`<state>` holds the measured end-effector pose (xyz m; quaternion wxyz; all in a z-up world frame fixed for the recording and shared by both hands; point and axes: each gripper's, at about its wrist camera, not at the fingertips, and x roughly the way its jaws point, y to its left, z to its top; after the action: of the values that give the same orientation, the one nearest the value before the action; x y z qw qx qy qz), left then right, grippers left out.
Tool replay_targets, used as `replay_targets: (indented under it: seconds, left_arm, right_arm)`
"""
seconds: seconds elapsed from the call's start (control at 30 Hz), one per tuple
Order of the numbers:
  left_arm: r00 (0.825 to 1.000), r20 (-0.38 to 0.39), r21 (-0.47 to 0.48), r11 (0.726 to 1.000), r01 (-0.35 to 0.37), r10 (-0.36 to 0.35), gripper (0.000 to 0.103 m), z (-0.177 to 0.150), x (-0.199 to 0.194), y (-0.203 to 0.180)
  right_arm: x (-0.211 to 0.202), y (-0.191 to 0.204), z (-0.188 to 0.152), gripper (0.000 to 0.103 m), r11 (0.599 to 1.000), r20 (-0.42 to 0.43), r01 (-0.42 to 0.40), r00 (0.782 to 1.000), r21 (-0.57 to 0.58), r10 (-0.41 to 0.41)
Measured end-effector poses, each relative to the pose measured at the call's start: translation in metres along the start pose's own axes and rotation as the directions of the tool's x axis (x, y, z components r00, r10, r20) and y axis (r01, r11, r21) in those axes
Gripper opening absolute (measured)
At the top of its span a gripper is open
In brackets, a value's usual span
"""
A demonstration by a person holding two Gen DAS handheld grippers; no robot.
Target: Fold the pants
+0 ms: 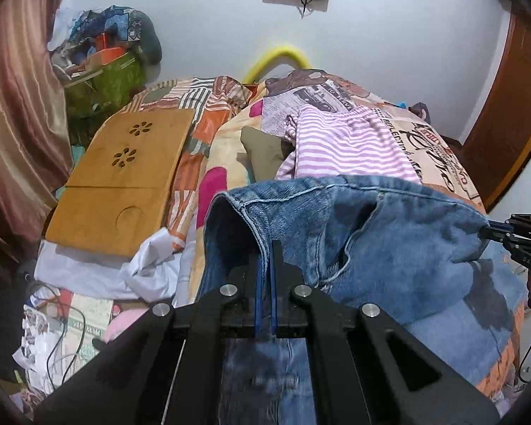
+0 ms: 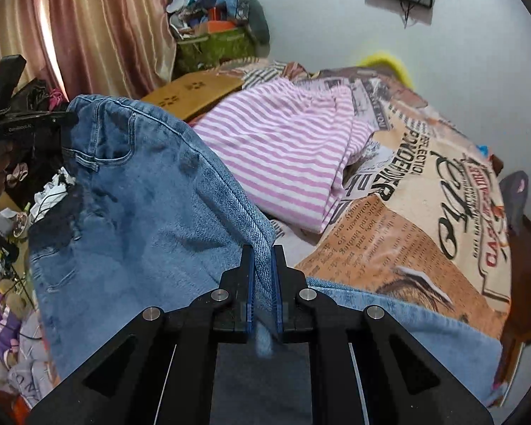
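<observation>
A pair of blue jeans hangs lifted above the bed, stretched between my two grippers. My left gripper is shut on one edge of the jeans near the waistband, denim pinched between its blue pads. In the left wrist view my right gripper holds the opposite edge at the far right. In the right wrist view my right gripper is shut on a seam of the jeans. There my left gripper grips the far corner at upper left. The lower jeans trail down onto the bed.
A pink-and-white striped garment lies on the printed bedspread beyond the jeans. A wooden lap tray rests at the bed's left side. Clutter and cables cover the floor left; curtains and a heaped green basket stand behind.
</observation>
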<state>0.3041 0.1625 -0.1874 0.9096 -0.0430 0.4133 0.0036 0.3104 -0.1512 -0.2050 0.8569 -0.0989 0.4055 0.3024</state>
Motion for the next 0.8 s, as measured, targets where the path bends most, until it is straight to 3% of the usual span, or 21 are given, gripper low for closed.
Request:
replay_targets:
  seconds: [0.4,0.8]
  left_arm:
    - [1.000,-0.011,-0.022,0.999,0.028,-0.029,0.002,-0.076,-0.049,0.015]
    - [0.995,-0.099,-0.054,0.998,-0.017,0.011,0.003,-0.161,-0.049,0.023]
  right_arm:
    - [-0.051,0.048,-0.049,0.007,1.000,0.048,-0.018,0.999,0.022,0.017]
    - [-0.045,0.082,-0.101,0.008,0.998,-0.003,-0.029,1.000,0.055,0.029]
